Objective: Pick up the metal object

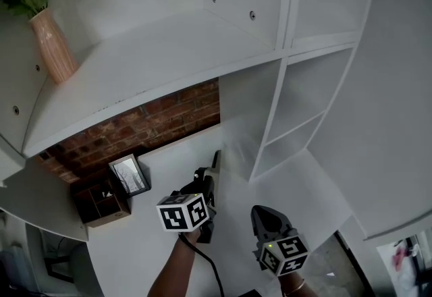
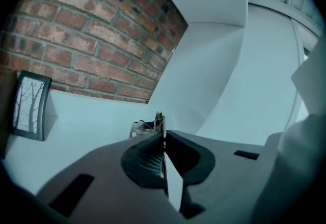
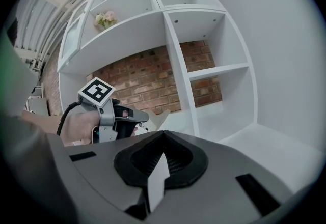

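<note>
- left tool (image 2: 163, 135): jaws pinched together, nipping a thin upright edge of the metal object (image 2: 144, 128) right at the tips. The rest of the part sticks out just past the tips, a bit to their left.
- metal object: small, bent sheet with what look like wire loops (clip-like, can't confirm the type). Dull silver-grey, pale where light hits it. It sits at the left tool's tips over the white desk (image 2: 86, 121), near where the shelf unit's side panel meets the brick. Can't tell if it touches the desk or is clear of it.
- handling, my read: light, stiff, not fragile. Smooth bare metal held by a thin edge is slippery, and a tip-only pinch lets it swivel. The ribbed pads help. A better hold would be deeper in the jaws across a flat face, not on the wire bits (those would likely flex or roll).
- right tool (image 3: 163, 139): jaws together, nothing between them. Held to the right of the left tool, near but apart.
- desk: flat, matte white, smooth laminate look.
- behind: red brick wall (image 2: 91, 24), rough, with pale mortar joints. A black picture frame (image 2: 29, 106) stands against it, well left of the part, with a dark wooden box (image 1: 101, 202) beside it.
- white shelf unit (image 3: 193, 73): square-edged panels, open compartments. A pinkish vase (image 1: 52, 46) with greenery stands on an upper shelf.
</note>
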`<state>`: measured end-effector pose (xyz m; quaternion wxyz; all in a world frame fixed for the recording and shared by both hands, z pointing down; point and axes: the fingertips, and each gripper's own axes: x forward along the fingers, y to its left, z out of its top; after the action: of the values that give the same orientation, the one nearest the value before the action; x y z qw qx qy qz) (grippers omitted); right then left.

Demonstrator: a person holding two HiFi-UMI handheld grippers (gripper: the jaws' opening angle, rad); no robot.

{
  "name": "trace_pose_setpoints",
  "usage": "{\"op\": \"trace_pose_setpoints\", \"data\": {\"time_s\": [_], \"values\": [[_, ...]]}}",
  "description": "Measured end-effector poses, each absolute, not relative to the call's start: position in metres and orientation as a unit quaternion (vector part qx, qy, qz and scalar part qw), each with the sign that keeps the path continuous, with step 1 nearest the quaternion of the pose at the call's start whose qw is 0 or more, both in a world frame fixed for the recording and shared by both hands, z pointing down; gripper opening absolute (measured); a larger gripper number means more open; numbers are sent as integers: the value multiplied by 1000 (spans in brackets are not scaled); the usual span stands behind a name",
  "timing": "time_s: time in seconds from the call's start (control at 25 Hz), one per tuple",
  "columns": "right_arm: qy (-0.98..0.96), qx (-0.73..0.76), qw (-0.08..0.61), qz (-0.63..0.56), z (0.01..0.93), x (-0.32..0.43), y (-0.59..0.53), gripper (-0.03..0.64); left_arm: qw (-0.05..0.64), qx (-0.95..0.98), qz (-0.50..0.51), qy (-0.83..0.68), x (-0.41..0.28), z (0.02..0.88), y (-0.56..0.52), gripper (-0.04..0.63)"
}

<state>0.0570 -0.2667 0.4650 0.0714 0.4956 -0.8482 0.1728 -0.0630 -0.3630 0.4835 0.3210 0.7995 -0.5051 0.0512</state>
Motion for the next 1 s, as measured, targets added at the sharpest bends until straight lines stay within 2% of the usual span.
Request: {"op": "trace_pose_setpoints", "data": {"time_s": [0.4,1.0], "values": [[-849,502,62,153,443,49,-243,5,272,818,47,-505,-80,440,-298,11],[-849,509,55,131,420,39,-210,5,154,839,94,-513,-90,417,-223,11]]}}
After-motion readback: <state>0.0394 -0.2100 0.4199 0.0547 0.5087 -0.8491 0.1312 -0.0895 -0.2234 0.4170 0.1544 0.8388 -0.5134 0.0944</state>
